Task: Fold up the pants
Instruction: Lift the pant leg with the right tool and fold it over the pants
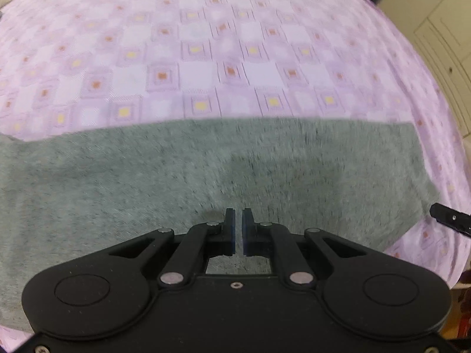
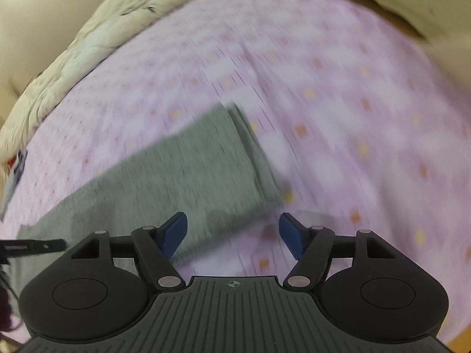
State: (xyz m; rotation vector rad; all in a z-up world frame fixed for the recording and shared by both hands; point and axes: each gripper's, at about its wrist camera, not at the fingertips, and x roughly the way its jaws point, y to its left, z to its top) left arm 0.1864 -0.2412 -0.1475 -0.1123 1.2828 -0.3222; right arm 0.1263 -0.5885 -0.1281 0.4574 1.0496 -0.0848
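Grey pants (image 1: 206,176) lie flat on the pink checked bedsheet (image 1: 235,58), left gripper (image 1: 238,232) nearly clenched and empty above them, right gripper (image 2: 232,235) spread wide over the cuff, where a shallow pinch could catch one layer.

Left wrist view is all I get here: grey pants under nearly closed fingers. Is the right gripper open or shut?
Observer: Open. The right gripper has its blue pads spread wide, with nothing between them.
Operator: Where is it over the pants?
Observer: It hangs above the near corner of the pants, by the hemmed end, which has a doubled band across it.
Operator: Anything else on the bed I can't see?
Observer: A rumpled cream quilt lies along the far left edge of the pink bedsheet.
Operator: Does my left gripper show there?
Observer: Only a black tip of the left gripper, at the frame's left edge.
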